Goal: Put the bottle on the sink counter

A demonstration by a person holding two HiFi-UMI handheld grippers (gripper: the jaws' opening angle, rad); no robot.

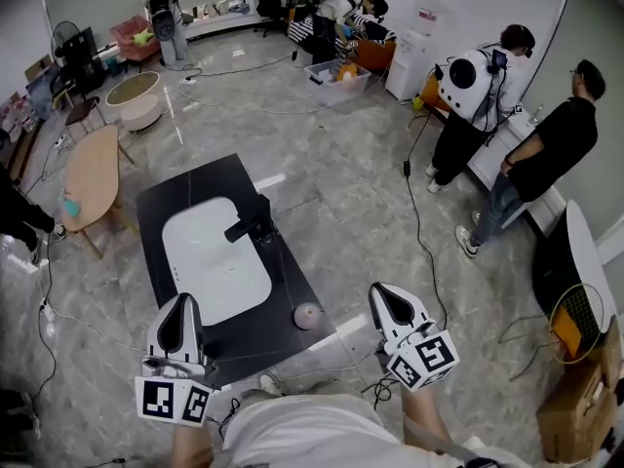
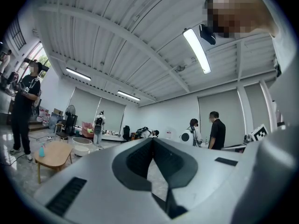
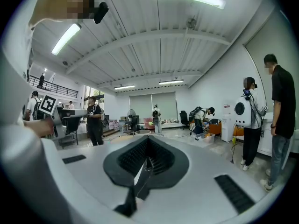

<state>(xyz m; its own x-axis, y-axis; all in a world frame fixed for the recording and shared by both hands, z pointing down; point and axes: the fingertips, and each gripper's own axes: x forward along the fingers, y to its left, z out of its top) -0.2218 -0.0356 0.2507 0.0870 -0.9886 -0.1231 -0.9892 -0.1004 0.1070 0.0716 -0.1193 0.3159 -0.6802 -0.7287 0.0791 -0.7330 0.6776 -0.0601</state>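
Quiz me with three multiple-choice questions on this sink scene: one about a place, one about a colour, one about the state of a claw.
1. Where is the round pink thing?
A. on the floor
B. on the counter, by its near right corner
C. on the table

2. What colour is the basin?
A. white
B. blue
C. red

3. How is the left gripper?
A. wide open
B. shut on a bottle
C. shut, empty

Answers: B, it rests on the black top to the right of the basin. A, the bowl is white against the black counter. C, its jaws meet with nothing between them.
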